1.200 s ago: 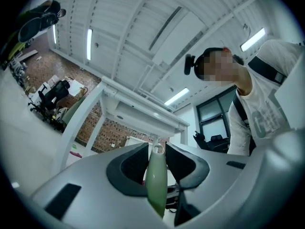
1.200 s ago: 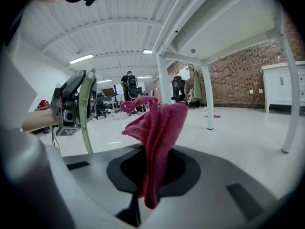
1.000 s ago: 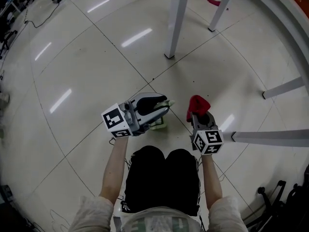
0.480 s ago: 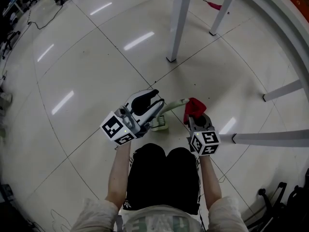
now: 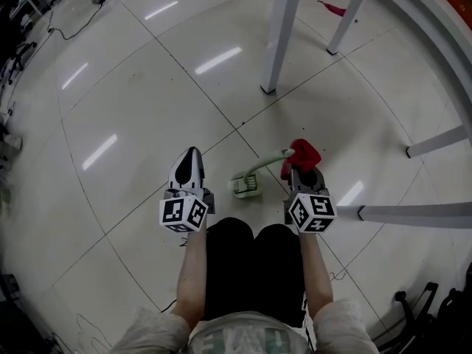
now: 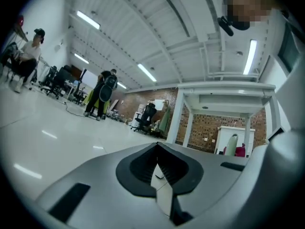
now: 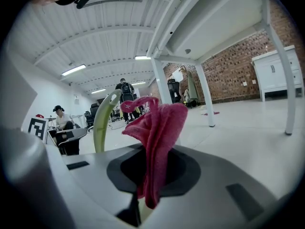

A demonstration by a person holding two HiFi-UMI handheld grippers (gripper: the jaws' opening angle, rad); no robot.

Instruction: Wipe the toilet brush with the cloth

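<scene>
Now, left gripper [image 5: 190, 155]: jaws just snapped together, nothing between; toilet brush [image 5: 245, 188] off to their right. Right gripper [image 5: 302, 172] clenched on red cloth [image 5: 303, 153], which sticks out ahead of jaws. Brush lies free on floor [image 5: 133, 87] between both grippers, handle tip just left of cloth. Risk: unheld brush likely skids or rolls under wipe. Handle-cloth contact unclear; bristles too small to read.

The grey left gripper [image 5: 191, 152] and right gripper [image 5: 302, 168] bear black-and-white marker cubes [image 5: 182, 214]; black trousers [image 5: 251, 271], pale sleeves [image 5: 144, 327].
</scene>
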